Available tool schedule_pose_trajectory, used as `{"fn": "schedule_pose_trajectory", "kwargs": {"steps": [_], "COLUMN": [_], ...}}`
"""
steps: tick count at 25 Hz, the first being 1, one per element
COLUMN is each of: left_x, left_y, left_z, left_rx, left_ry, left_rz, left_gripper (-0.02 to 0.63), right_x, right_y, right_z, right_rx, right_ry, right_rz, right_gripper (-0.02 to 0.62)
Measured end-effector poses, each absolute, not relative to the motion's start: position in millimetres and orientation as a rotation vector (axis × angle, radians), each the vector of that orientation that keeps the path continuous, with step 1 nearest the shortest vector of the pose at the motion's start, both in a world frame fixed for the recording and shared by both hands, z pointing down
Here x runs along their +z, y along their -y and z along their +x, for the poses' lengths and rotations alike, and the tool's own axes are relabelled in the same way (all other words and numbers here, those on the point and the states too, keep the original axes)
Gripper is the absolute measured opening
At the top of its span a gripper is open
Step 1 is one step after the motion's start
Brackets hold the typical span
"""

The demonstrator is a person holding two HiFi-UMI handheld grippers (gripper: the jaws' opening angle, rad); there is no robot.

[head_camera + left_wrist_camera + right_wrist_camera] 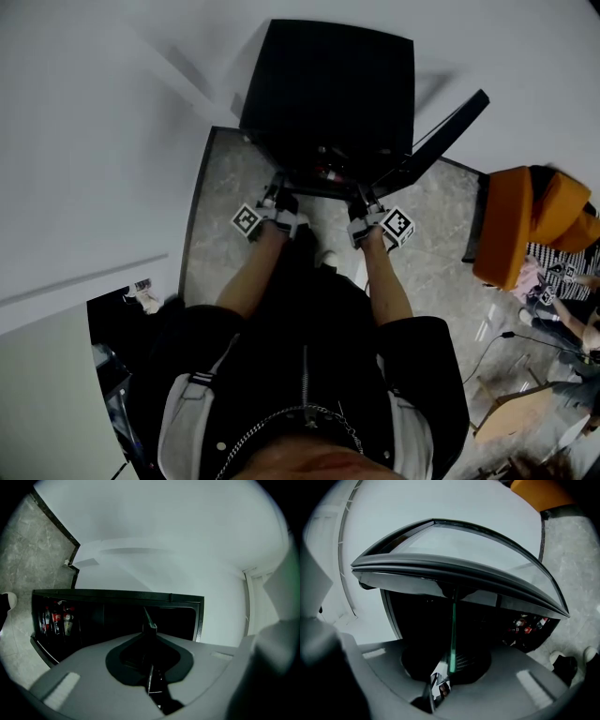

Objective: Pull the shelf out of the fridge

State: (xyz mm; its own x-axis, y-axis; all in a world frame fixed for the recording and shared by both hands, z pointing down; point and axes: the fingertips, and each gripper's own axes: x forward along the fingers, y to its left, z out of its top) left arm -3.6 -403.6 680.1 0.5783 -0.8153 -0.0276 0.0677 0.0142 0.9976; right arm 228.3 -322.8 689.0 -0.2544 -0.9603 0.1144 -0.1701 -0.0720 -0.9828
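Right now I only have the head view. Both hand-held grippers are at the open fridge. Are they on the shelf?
Observer: Left gripper view: the left hand-held gripper has its jaws closed on the glass shelf, on its thin edge.
Operator: Right one?
Observer: The right hand-held gripper is shut on it too; the edge shows green between its jaws.
Operator: Anything below the shelf?
Observer: Red-labelled bottles, at the bottom of the fridge.
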Motion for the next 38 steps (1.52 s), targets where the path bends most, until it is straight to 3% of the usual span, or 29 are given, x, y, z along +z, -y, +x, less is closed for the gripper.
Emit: {"fn": "schedule_pose_trajectory", "kwargs": {"steps": [38], "left_x": [629], "left_y": [283], "left_z": [-71], "left_rx": [-0.886], "left_ry": [0.712], "left_rz": [1.437], "left_gripper": [0.028], "right_x": [643], "right_y": [211], "right_z": [166], "right_rx": [-1.324], "right_ry": [-1.645], "right_rz": [-1.209], "right_gripper": [0.040]}}
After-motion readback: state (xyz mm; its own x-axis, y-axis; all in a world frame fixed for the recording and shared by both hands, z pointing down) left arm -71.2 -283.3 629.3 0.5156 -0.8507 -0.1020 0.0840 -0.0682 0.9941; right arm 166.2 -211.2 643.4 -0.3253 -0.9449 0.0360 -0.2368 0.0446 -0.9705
